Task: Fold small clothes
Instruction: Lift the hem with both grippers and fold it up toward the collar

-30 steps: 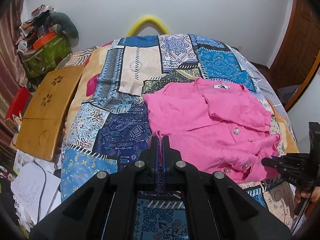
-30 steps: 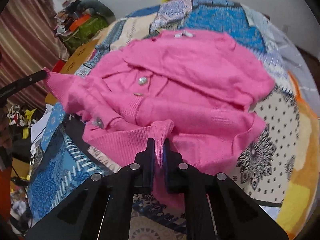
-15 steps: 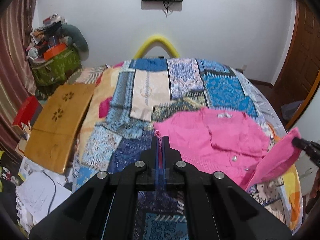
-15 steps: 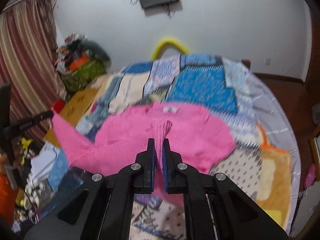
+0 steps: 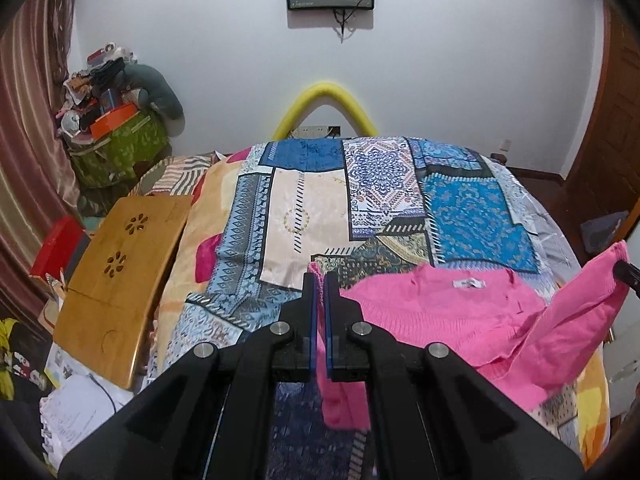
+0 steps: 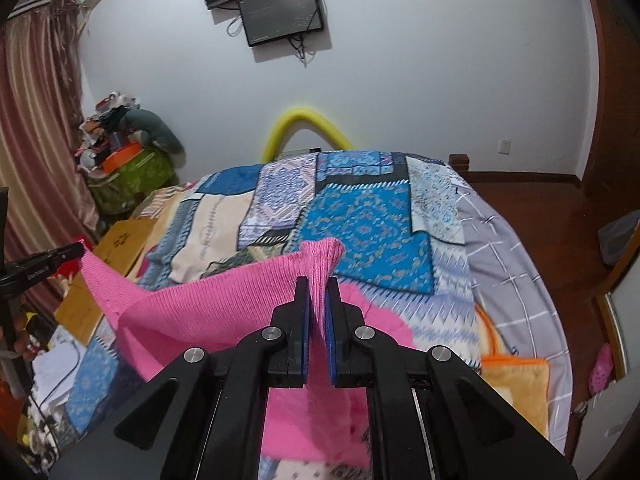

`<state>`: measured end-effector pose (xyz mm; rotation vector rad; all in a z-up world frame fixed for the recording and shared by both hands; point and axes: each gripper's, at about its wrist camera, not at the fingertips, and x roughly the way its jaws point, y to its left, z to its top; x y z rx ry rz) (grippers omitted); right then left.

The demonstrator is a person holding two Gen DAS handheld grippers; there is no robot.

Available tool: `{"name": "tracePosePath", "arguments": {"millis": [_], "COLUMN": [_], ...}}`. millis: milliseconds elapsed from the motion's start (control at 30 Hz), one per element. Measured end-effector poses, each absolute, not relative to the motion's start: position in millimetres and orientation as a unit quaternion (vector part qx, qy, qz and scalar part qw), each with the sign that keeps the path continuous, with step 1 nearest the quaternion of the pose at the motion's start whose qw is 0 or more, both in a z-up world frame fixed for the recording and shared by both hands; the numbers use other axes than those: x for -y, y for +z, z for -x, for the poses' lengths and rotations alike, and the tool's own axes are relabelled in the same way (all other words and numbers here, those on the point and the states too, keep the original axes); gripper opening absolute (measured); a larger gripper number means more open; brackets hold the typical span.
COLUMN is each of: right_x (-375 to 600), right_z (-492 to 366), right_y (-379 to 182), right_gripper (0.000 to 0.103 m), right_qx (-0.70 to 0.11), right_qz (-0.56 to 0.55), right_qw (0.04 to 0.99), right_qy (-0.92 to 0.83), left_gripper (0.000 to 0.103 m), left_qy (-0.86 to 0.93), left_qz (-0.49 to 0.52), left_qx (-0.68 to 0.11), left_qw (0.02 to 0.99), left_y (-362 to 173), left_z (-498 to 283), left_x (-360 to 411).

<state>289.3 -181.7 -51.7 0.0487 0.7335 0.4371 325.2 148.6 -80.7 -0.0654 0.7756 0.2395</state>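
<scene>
A pink knit cardigan (image 5: 448,312) hangs between both grippers above the patchwork bedspread (image 5: 384,208), its collar end with a white label resting on the bed. My left gripper (image 5: 319,280) is shut on one bottom corner of the cardigan. My right gripper (image 6: 318,280) is shut on the other corner of the cardigan (image 6: 208,304); the hem stretches between them. The right gripper's tip shows at the right edge of the left wrist view (image 5: 624,272). The left gripper shows at the left of the right wrist view (image 6: 48,264).
A wooden lap desk (image 5: 116,276) leans at the bed's left side, over papers on the floor. A cluttered green bin (image 5: 116,148) stands in the back left corner. A yellow foam arch (image 5: 324,108) rises behind the bed. A wooden door (image 5: 616,120) is at right.
Both grippers have risen and pulled back, lifting the cardigan's bottom hem off the bed. The cardigan now hangs stretched between them instead of lying bunched on the bedspread.
</scene>
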Motion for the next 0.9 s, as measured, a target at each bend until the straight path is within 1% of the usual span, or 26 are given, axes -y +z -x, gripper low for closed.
{"name": "tracePosePath", "arguments": {"millis": [233, 533, 700, 900], "right_x": [183, 188, 191, 196], "right_z": [-331, -374, -386, -387], "right_y": [-76, -124, -150, -167], "right_gripper": [0.006, 0.006, 0.006, 0.007], "right_qx": [-0.374, -0.413, -0.438, -0.466], "right_qz": [-0.024, -0.028, -0.024, -0.025], "right_qw": [0.908, 0.896, 0.886, 0.870], "right_qy": [0.188, 0.161, 0.152, 0.158], "left_gripper": [0.002, 0.002, 0.002, 0.002], "left_qy": [0.131, 0.110, 0.097, 0.097], "left_qz": [0.031, 0.026, 0.022, 0.008], "left_qx": [-0.403, -0.449, -0.465, -0.476], "left_qw": [0.905, 0.887, 0.880, 0.874], "left_y": [-113, -173, -195, -202], "left_z": [-384, -448, -465, -466], "left_x": [-155, -148, -143, -144]}}
